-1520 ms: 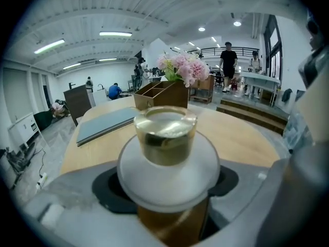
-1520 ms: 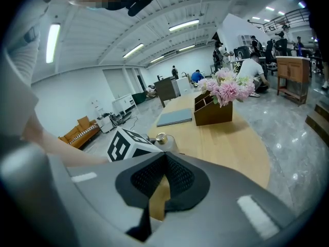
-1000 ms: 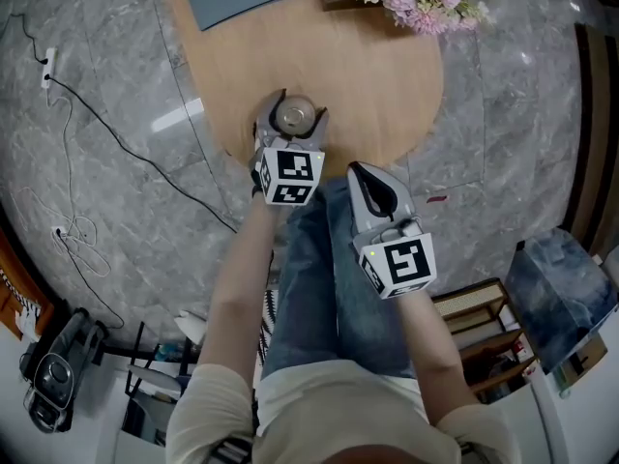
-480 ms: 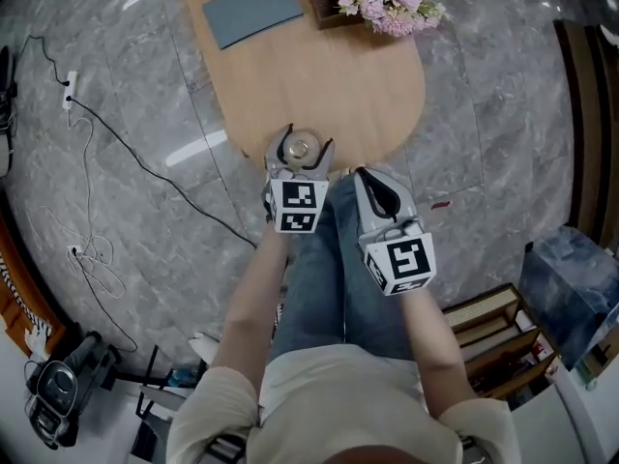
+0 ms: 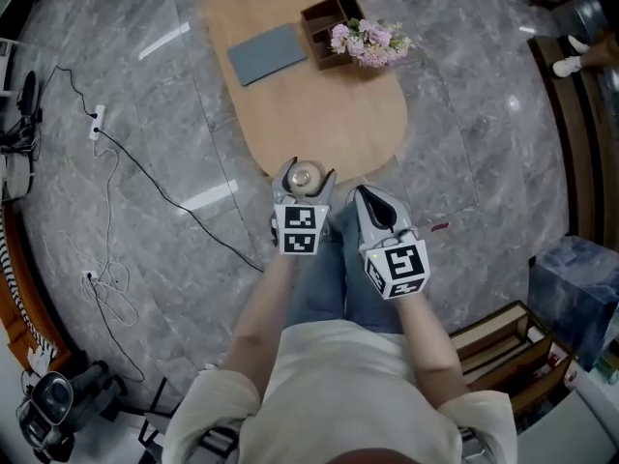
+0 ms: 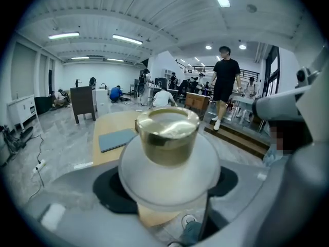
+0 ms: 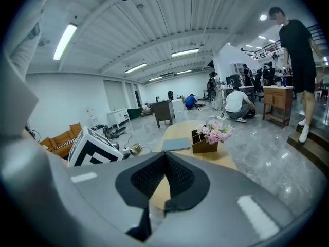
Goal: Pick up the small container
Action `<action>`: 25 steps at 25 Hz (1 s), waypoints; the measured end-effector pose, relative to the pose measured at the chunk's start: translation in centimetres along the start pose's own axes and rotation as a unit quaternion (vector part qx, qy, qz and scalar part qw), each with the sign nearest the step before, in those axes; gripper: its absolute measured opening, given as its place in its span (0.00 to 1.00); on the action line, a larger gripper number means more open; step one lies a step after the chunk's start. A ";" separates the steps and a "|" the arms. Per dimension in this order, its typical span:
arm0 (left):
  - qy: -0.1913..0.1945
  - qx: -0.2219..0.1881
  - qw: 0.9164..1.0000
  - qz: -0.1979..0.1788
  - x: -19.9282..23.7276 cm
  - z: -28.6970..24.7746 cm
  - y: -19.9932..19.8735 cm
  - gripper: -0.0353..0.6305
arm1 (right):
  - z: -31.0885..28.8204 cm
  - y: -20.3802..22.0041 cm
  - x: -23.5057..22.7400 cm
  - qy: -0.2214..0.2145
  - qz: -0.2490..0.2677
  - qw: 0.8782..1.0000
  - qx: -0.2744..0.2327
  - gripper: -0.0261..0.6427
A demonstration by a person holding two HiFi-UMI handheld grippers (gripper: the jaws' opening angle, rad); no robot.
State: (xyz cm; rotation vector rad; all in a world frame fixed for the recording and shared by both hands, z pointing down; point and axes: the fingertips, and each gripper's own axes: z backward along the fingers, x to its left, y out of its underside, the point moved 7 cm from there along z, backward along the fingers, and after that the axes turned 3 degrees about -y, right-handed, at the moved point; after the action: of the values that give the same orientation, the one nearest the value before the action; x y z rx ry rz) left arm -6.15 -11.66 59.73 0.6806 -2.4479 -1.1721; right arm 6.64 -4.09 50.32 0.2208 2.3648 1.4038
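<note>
At the table's point(image 5: 319, 114) near edge, left gripper point(image 5: 304, 169) clasps small container point(image 6: 167, 136).

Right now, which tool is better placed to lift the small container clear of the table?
Left. The left tool is shut on the small container by the table edge; the right tool is shut and empty.

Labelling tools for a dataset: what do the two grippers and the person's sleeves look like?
The left gripper and right gripper have grey moulded bodies, black jaw pads and a white cube of black square markers each. The sleeves are short and cream.
</note>
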 end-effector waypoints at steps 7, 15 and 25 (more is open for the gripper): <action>0.003 -0.017 1.000 0.001 -1.1 5.2 -3.4 0.57 | 2.9 -3.5 2.0 -0.004 0.014 1.000 -0.022 0.04; 0.009 -0.034 0.999 0.032 -1.8 11.3 -6.7 0.57 | 6.0 -7.2 4.3 -0.010 0.017 0.999 -0.046 0.04; 0.007 -0.049 0.998 0.034 -1.3 16.2 -8.7 0.57 | 7.4 -10.4 5.6 -0.028 0.045 0.997 -0.059 0.04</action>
State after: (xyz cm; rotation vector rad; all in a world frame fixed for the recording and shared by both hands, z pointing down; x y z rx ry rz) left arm -10.67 -5.47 42.95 0.5718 -2.3640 -1.2474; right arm 5.04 -1.39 36.77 0.3337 2.2442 1.5524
